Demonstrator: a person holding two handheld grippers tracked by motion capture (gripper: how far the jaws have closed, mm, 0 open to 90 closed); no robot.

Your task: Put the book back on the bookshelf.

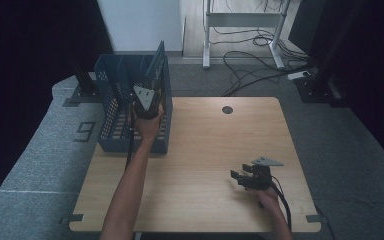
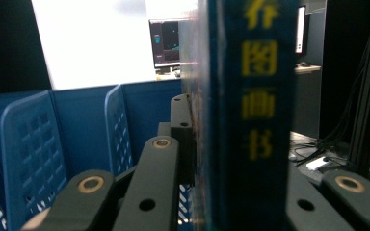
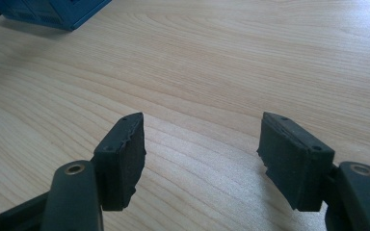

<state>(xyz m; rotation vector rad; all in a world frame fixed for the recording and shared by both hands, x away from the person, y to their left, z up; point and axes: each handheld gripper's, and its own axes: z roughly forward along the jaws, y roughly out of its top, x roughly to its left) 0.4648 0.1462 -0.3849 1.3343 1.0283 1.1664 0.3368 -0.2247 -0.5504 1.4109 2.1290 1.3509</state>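
Your left claw (image 1: 149, 84) was clamped on a dark blue book (image 2: 250, 115), its jaws pressed against the covers with the yellow-lettered spine facing the left gripper view. You held the book upright and slightly tilted over the blue basket (image 1: 111, 131) at the far left of the counter (image 1: 205, 150), its lower part already down among the basket's walls. Your right claw (image 1: 239, 176) rested low over the bare wood near the front right, jaws apart with nothing between them, well clear of the basket. The dividers (image 2: 29, 144) inside the basket stood close beside the book, so the likeliest trouble, as I judged it, was a bottom corner catching on a divider or the perforated wall; pushing down then would have tipped the book in the grip or dragged the light basket across the counter. Letting go too high could also have dropped the book aslant, leaving it leaning across two compartments. With your right claw so far away, nothing steadied the basket if it slid. I could not tell which compartment the book was over, nor whether its bottom edge had reached the basket floor.
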